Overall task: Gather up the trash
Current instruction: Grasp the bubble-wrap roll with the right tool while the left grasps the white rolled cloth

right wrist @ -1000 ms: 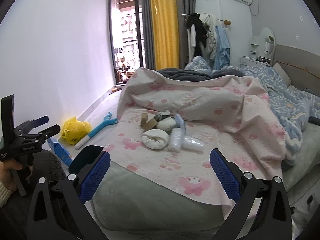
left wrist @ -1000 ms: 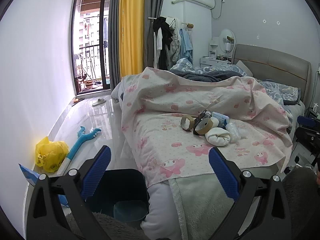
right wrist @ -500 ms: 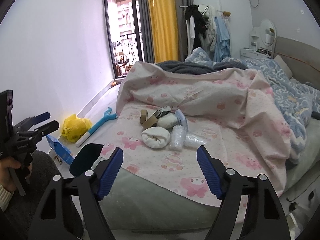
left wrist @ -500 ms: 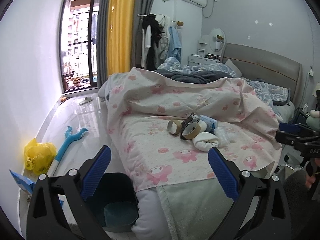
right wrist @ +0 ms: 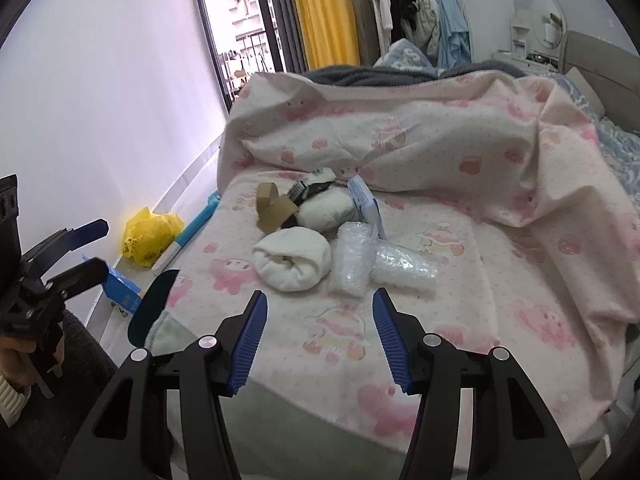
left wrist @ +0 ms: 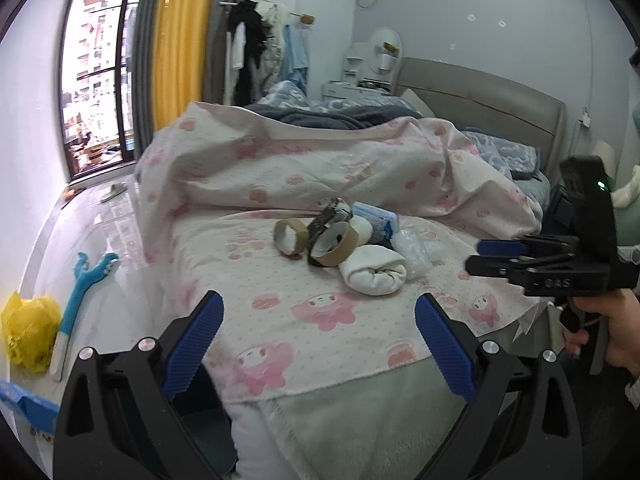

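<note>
A small pile of trash lies on the pink-patterned bedspread [left wrist: 312, 320]: two cardboard tape cores [left wrist: 332, 245], a rolled white sock [left wrist: 374, 272] [right wrist: 294, 264], crumpled clear plastic wrap [right wrist: 352, 264] [left wrist: 412, 248] and a blue packet [right wrist: 366, 204]. My left gripper [left wrist: 318, 344] is open and empty, in front of the pile. My right gripper [right wrist: 318, 340] is open, narrower than the left, and empty, just short of the sock and plastic. A dark bin [left wrist: 200, 420] stands on the floor at the bed's foot corner.
A yellow plastic bag [left wrist: 28, 332] and a blue-and-white back scratcher [left wrist: 84, 288] lie on the floor by the wall. A blue box [right wrist: 122, 292] sits beside the bin. The bunched duvet [right wrist: 420, 136] rises behind the pile.
Both grippers have moved closer to the pile on the bed. My right gripper's jaws have narrowed. The left jaws stay wide.
</note>
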The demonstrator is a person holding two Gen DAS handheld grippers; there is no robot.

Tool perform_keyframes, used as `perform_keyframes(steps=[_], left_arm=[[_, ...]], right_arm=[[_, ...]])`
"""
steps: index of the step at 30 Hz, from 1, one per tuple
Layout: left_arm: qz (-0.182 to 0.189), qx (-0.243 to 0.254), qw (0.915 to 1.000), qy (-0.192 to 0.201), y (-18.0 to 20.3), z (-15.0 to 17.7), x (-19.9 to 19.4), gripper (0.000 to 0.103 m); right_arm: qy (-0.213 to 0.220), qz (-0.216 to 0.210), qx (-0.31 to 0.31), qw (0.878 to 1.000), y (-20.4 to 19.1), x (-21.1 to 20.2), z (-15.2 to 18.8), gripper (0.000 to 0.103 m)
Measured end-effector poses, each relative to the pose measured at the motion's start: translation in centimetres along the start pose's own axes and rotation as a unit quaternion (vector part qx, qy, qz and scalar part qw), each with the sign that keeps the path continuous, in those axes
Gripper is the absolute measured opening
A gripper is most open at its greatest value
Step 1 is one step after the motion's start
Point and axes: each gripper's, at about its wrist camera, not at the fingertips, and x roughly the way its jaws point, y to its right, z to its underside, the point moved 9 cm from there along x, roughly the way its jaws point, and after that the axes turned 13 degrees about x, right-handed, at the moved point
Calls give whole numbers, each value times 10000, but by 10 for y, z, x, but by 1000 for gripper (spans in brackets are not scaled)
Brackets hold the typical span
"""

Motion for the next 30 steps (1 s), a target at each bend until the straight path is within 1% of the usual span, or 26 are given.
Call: perform_keyframes(steps=[6, 10, 13, 16, 21, 26, 28, 30], left_arm=[[224, 180, 9996, -73, 10, 2, 36, 97], [411, 94, 9989, -187, 17, 6, 56, 97], [422, 154, 9988, -204, 23, 4, 66, 97], [458, 31, 9987, -220, 24, 3, 75, 97], [471, -27, 9986, -253, 30, 0, 88, 97], [529, -158, 9980, -321, 37, -2, 102, 97], [507, -220, 9979, -331, 39, -3, 105, 97], [454, -227, 9981, -340, 39, -4, 109, 97]], right_arm=[[-150, -86, -24, 9998, 8, 31, -10, 48], [-248, -115, -16, 9996, 13, 51, -17, 46], [-326, -128, 23, 9994, 18, 63, -23, 44], [-443, -176, 111, 9988, 23, 74, -24, 40], [-602, -296, 93, 9977, 22, 82, -23, 40], [-711, -166, -117, 9973, 21, 96, -26, 40], [-680, -193, -100, 9974, 24, 96, -29, 35], [-651, -272, -29, 9975, 26, 93, -32, 34]])
